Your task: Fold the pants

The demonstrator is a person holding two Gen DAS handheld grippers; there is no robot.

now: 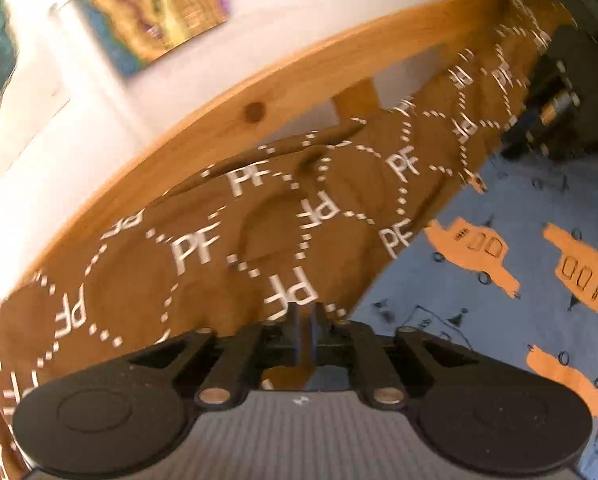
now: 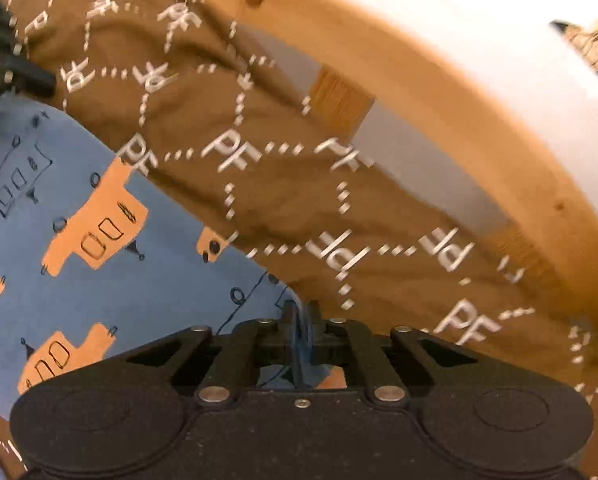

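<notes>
The pants (image 1: 499,272) are blue with orange truck prints. They hang stretched between my two grippers, over a brown bedcover. My left gripper (image 1: 305,312) is shut on the pants' edge, low in the left wrist view. My right gripper (image 2: 301,312) is shut on the blue cloth too, and the pants (image 2: 79,240) spread to its left. My right gripper also shows as a dark shape in the left wrist view (image 1: 555,112). My left gripper appears at the top left edge of the right wrist view (image 2: 7,68). Both views are blurred by motion.
A brown bedcover (image 1: 203,248) with white "PF" letters and dotted circles lies under the pants; it also shows in the right wrist view (image 2: 299,184). A curved wooden bed frame (image 1: 259,96) runs behind it, against a white wall with a colourful picture (image 1: 155,4).
</notes>
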